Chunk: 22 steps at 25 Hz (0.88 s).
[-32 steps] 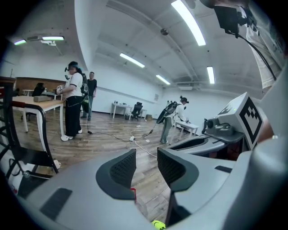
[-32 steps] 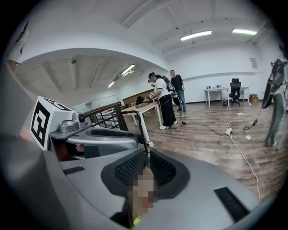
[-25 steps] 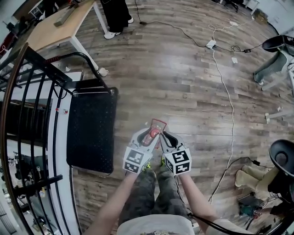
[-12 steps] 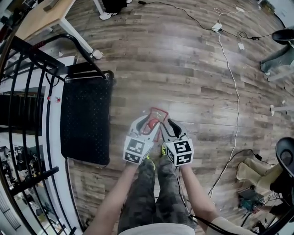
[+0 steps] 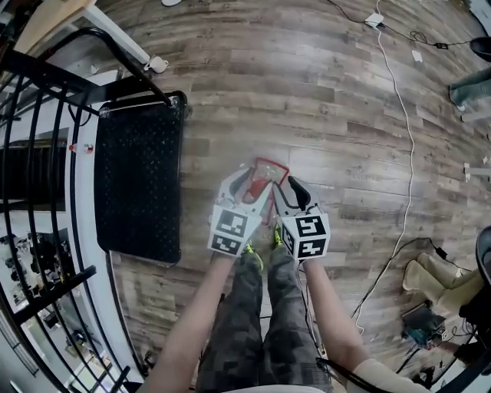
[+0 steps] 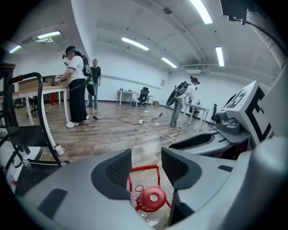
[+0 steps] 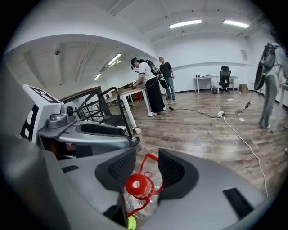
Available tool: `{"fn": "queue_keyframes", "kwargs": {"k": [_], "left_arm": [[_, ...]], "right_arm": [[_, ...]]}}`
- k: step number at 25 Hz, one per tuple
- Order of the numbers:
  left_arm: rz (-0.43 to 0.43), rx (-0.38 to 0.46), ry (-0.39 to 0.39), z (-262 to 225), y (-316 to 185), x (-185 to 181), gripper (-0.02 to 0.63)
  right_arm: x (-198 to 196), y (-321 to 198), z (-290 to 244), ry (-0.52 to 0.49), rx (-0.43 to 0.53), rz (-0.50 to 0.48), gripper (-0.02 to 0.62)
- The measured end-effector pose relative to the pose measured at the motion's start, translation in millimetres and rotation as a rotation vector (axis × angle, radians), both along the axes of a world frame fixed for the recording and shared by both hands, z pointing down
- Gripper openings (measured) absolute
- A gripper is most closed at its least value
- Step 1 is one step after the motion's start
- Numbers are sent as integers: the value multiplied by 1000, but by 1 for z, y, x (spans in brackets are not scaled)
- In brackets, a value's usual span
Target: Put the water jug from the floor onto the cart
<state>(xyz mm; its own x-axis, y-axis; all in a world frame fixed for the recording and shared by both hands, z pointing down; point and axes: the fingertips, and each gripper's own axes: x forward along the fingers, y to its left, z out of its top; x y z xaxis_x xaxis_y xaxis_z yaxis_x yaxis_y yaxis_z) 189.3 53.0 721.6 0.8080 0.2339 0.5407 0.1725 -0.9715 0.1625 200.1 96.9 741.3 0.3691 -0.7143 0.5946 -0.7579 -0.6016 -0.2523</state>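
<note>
Water jug [image 5: 261, 176] upright on wood-plank floor [image 5: 330, 92], black cart [image 5: 142, 176] just left of it, cables [image 5: 403, 100] beyond, left gripper [image 6: 146, 164] and right gripper [image 7: 146, 168] over its cap [image 6: 151, 197], jaws just opening wide, cap between, ungripped

Red cap [image 6: 152, 197] and handle [image 6: 144, 169] on the clear water jug [image 7: 140, 204] — black dotted cart [image 5: 142, 180], camouflage trousers [image 5: 268, 322]

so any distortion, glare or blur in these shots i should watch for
Head view: fisheye bows the floorboards and the black rails at left; light is even. Left gripper view: dark round vignette, ceiling lights blown out. Right gripper view: same vignette, water jug sharp at the bottom.
</note>
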Motion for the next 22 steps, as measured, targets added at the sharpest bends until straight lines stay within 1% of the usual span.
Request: {"fn": "queue_keyframes", "kwargs": {"k": [6,11,22], "left_arm": [[-5,5,-23,40,-4,10,184],[-23,13,-37,61,-6,18,186],[-14,38,-111,108,-9,22,202]], "right_arm": [[8,-1,39,-21,-31,23,139],[16,-1,58,-20,-32,41,143],[24,0,102,-35,-97,74,164]]}}
